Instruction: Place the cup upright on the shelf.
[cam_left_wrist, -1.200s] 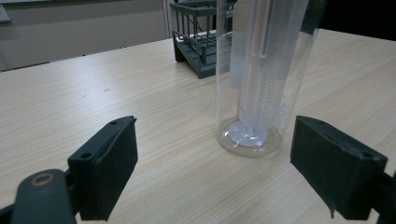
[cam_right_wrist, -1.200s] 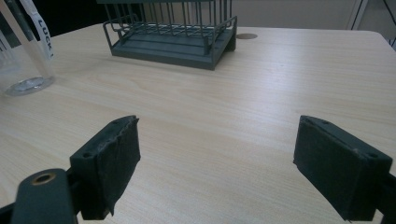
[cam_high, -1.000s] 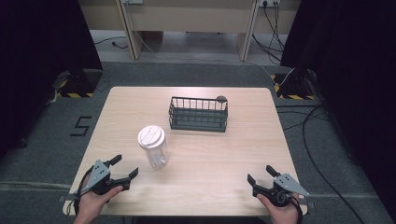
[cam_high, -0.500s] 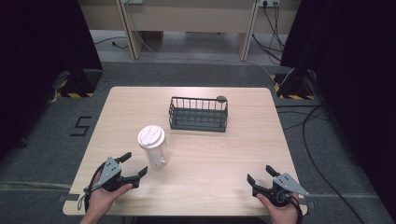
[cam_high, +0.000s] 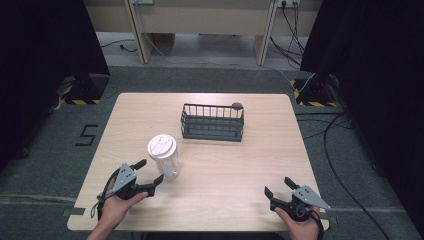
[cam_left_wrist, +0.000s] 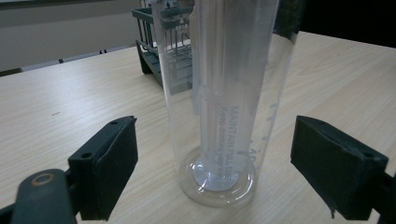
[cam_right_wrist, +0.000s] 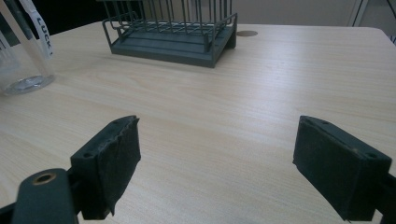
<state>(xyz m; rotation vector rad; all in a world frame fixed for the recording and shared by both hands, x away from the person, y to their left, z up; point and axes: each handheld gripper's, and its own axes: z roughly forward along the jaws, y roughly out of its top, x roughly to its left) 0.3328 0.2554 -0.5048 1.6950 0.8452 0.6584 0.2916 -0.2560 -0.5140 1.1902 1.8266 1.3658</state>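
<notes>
I work at a pale wood counter (cam_high: 240, 170) that stands on grey carpet. At the far left of the room a black curtain hangs, and a figure 5 (cam_high: 86, 135) is marked on the floor beside the counter's left edge. Behind the counter runs a light wooden desk with cables trailing under it, and another black curtain closes the right side.

My left tool (cam_high: 150, 172) sits near the counter's front left corner, held in my left hand (cam_high: 117, 202). Its jaws are spread wide and hold nothing. The cup (cam_high: 163, 157), a tall clear tumbler with a white lid, stands upright just beyond the jaw tips. In the left gripper view the cup (cam_left_wrist: 224, 102) rises between the two pads, its base ahead of them, with a gap on each side, so nothing touches it. Printed lettering runs down its wall.

Farther back, near the counter's middle, stands a dark wire basket (cam_high: 212, 122), well apart from the cup. A small round dark disc (cam_high: 237, 105) lies just behind the basket's right corner.

My right tool (cam_high: 278, 187) rests near the front right edge in my right hand (cam_high: 300, 225), jaws likewise wide apart and empty, over bare wood, well apart from the cup.
</notes>
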